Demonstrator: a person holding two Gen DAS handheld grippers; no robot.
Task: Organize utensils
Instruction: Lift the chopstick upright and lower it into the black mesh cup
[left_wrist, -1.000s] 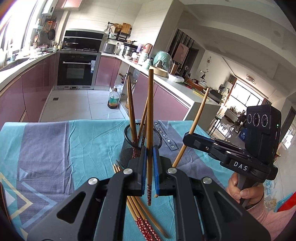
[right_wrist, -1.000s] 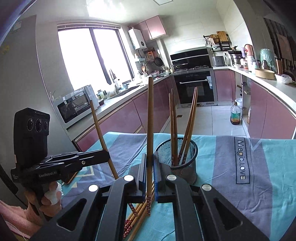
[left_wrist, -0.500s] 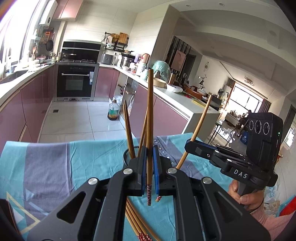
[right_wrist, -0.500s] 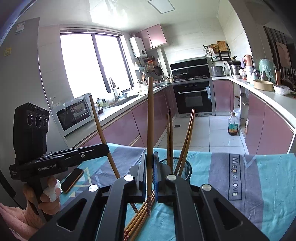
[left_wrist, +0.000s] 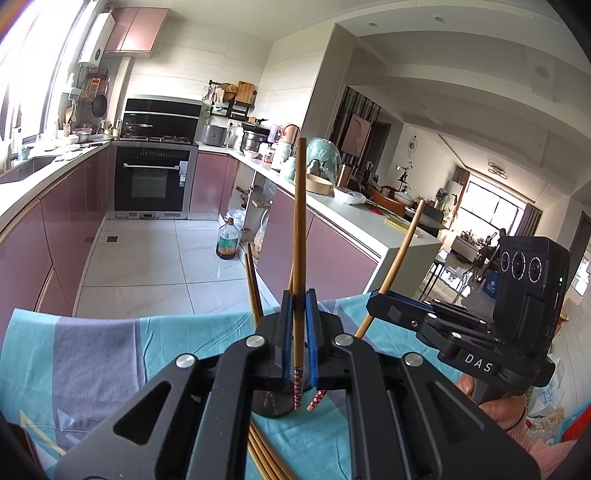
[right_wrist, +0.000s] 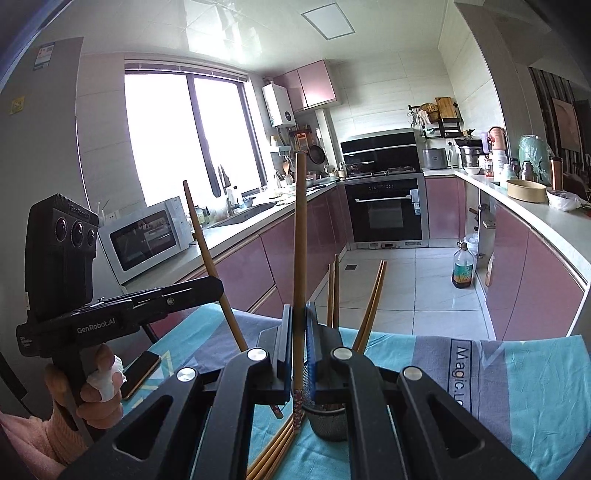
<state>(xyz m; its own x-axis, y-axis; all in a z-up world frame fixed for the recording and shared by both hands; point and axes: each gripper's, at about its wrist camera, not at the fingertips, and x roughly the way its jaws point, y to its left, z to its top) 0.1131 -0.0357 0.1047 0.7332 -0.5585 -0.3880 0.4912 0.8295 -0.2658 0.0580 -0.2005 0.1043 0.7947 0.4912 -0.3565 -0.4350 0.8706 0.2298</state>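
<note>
In the left wrist view my left gripper (left_wrist: 299, 304) is shut on an upright wooden chopstick (left_wrist: 300, 221), its red patterned end hanging below the pads. To its right, my right gripper (left_wrist: 372, 302) grips a second, slanted chopstick (left_wrist: 402, 254). In the right wrist view the right gripper (right_wrist: 298, 314) is shut on its chopstick (right_wrist: 300, 240), and the left gripper (right_wrist: 218, 285) holds its own chopstick (right_wrist: 205, 240). A black mesh holder (right_wrist: 328, 421) with several chopsticks (right_wrist: 334, 288) stands just beyond both, mostly hidden by the jaws. Loose chopsticks (right_wrist: 273, 454) lie on the cloth.
A teal and grey tablecloth (left_wrist: 92, 354) covers the table. A phone (right_wrist: 142, 373) lies near the hand at the left. Beyond the table's far edge are the kitchen floor, pink cabinets, an oven and a bottle (right_wrist: 462, 271) on the floor.
Both grippers have risen with their chopsticks still gripped. The mesh holder and the loose chopsticks have dropped lower in both views and are now largely hidden behind the jaws.
</note>
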